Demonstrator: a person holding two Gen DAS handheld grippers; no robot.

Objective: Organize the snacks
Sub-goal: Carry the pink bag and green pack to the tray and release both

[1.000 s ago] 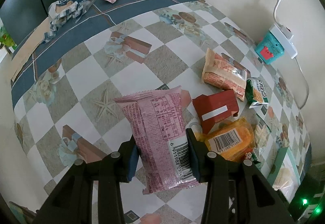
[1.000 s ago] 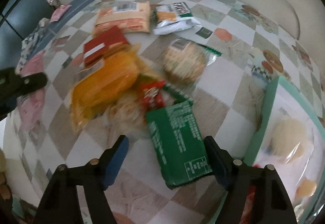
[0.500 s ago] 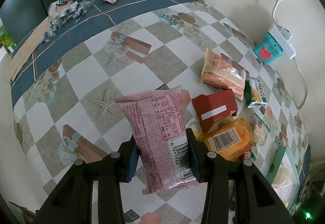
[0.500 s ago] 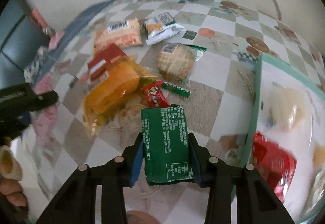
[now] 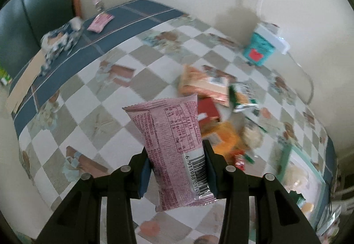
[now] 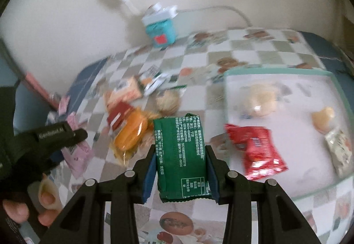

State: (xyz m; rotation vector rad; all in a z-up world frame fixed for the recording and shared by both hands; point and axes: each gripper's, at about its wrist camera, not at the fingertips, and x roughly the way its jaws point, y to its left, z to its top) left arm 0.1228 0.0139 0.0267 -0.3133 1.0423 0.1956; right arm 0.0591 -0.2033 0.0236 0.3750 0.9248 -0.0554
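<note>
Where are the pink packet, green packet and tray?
pink packet [image 5: 170,133], left wrist view, printed back panel
green packet [image 6: 180,151], right wrist view, middle of printed back
tray [image 6: 274,71], right wrist view, far teal rim

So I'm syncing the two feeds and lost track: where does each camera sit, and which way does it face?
Left wrist: on the left gripper, looking down its fingers at the held pink packet and the checked table; only the fingers show.
Right wrist: on the right gripper, facing the held green packet and the tray; the other hand shows.
Shared: the teal box and the snack pile.
</note>
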